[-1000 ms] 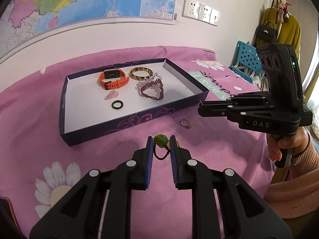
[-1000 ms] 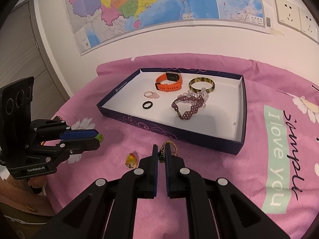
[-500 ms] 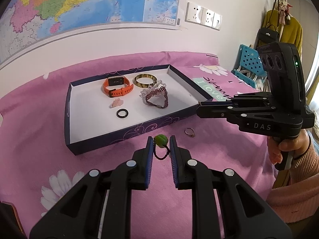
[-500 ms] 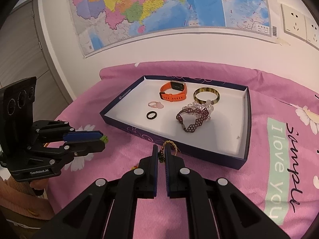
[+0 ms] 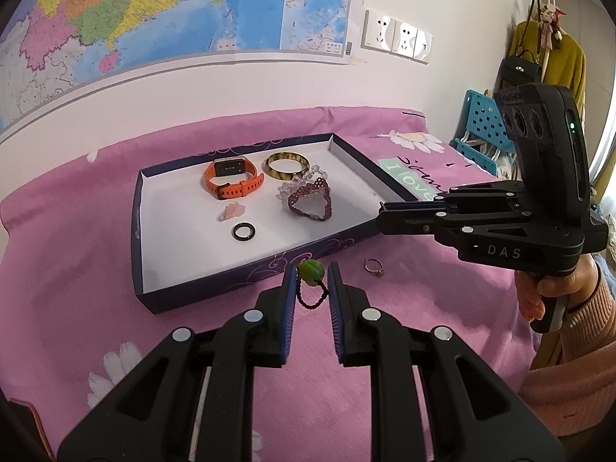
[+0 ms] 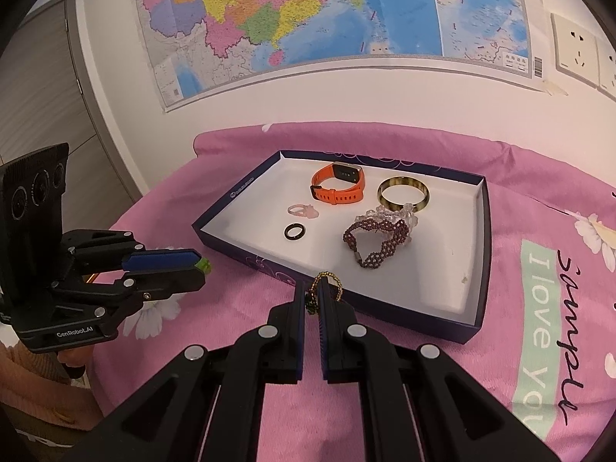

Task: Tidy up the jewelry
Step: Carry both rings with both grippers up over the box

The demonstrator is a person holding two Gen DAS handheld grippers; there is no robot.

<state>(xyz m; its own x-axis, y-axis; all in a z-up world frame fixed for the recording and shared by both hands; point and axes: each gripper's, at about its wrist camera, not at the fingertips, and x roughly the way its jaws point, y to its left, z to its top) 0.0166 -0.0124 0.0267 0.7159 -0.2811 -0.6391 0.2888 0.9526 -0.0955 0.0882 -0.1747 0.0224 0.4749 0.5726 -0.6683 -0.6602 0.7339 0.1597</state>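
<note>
A dark blue tray with a white floor lies on the pink cloth. It holds an orange watch, a yellow bangle, a maroon bead bracelet, a black ring and a pink ring. My left gripper is shut on a green bead with a dark cord loop, above the cloth before the tray. My right gripper is shut on a gold bead ring, at the tray's near wall.
A small gold ring lies on the cloth right of the left gripper. A wall with a map and sockets stands behind the table. A blue crate and hanging clothes are at the far right.
Both grippers have risen and moved toward the tray with their pieces held. The yellow-red piece seen on the cloth a second ago is out of the right wrist view.
</note>
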